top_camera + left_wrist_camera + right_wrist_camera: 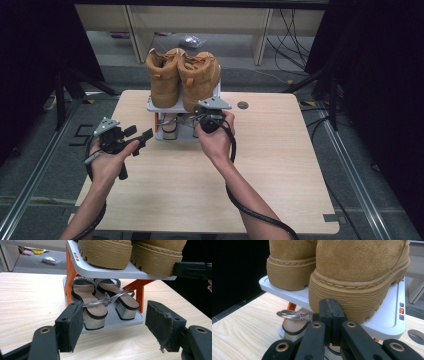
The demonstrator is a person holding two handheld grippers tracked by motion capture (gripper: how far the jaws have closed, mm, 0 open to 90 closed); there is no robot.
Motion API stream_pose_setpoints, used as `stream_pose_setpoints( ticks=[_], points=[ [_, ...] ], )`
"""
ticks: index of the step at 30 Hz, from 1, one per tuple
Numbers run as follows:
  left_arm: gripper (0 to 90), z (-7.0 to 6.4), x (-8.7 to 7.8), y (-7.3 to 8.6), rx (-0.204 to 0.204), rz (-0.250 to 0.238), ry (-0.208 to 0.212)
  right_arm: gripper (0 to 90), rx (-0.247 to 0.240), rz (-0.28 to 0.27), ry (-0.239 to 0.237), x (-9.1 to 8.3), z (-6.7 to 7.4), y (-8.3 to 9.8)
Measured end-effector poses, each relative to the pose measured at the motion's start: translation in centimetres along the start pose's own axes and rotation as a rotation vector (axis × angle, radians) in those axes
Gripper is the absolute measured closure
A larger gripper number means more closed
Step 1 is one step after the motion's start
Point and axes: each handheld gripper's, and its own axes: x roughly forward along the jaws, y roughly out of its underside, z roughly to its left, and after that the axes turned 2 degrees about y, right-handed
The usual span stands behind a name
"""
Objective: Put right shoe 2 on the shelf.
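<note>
A pair of tan suede boots (pixel 182 77) stands on the top shelf of a small grey and orange shoe rack (pixel 151 106) at the table's far middle. On the lower shelf sit two sandals (pixel 93 306) with silver block heels. My left gripper (pixel 140 134) is held left of the rack, open and empty, its pads (pixel 75 322) framing the sandals from a distance. My right gripper (pixel 204 114) is at the rack's front right. Its jaws are shut on nothing, and the tips (pixel 329 310) are right at the ribbed sole of the nearer boot (pixel 357 272).
The light wooden table (pixel 270 170) has a round cable hole (pixel 243 105) right of the rack. Black curtains hang on both sides, with stand legs (pixel 65 90) on the floor at the left. Pale furniture and cables lie beyond the far edge.
</note>
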Motion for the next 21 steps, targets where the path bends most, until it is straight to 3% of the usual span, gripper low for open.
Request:
stream_pose_setpoints(
  ticks=[5,14,17,18,21],
  points=[
    [30.0,0.0,0.1,0.1,0.003,0.007,0.003,90.0,-0.012,-0.003,0.021,0.1,-0.2,0.0],
    [29.9,-0.1,0.3,0.1,0.000,0.013,0.005,90.0,0.021,0.006,0.040,0.1,-0.8,-0.1],
    [29.9,-0.1,0.3,0.1,0.001,0.012,0.006,90.0,0.002,-0.004,0.053,0.2,-1.1,-0.1],
    [29.9,-0.1,0.3,0.1,0.001,0.013,0.006,90.0,0.024,0.010,0.043,0.2,-1.0,-0.1],
    [29.9,-0.1,0.4,0.2,0.003,0.018,0.007,90.0,0.021,0.016,0.051,0.2,-1.2,-0.1]
  ],
)
